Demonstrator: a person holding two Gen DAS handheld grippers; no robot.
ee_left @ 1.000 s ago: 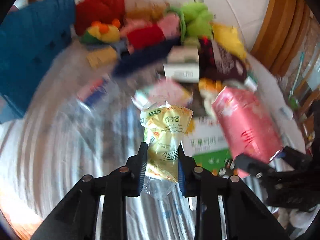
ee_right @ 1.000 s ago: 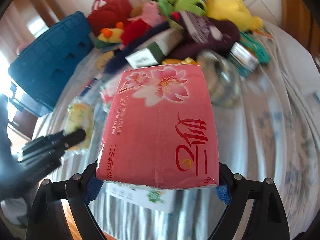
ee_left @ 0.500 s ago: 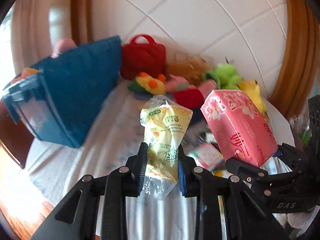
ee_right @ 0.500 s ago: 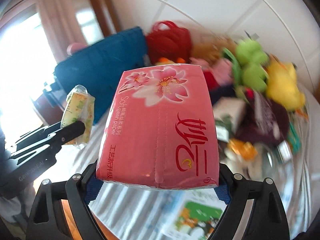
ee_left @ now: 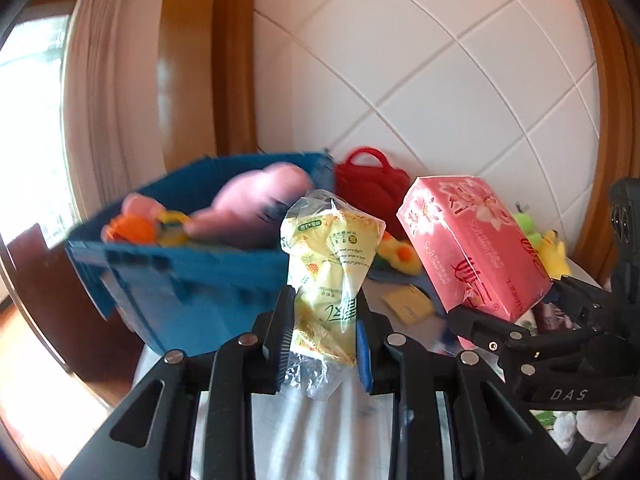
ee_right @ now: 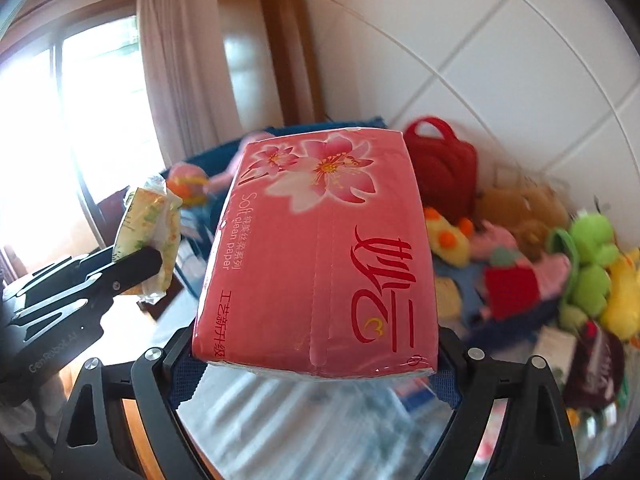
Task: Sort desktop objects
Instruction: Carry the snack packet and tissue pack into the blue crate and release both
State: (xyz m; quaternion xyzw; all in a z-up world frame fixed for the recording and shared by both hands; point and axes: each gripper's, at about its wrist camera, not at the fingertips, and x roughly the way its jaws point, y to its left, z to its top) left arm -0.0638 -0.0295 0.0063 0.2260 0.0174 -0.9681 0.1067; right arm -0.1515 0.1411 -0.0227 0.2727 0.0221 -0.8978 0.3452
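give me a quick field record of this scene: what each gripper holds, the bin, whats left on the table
left gripper: shut on yellow snack packet, held upright
right gripper: shut on pink tissue pack, fingers at its two sides
blue bin: ahead on the left, plush toys already inside
red bag: by the tiled wall
table: plush toys and small packets piled on a white cloth
held items: both clear of the table
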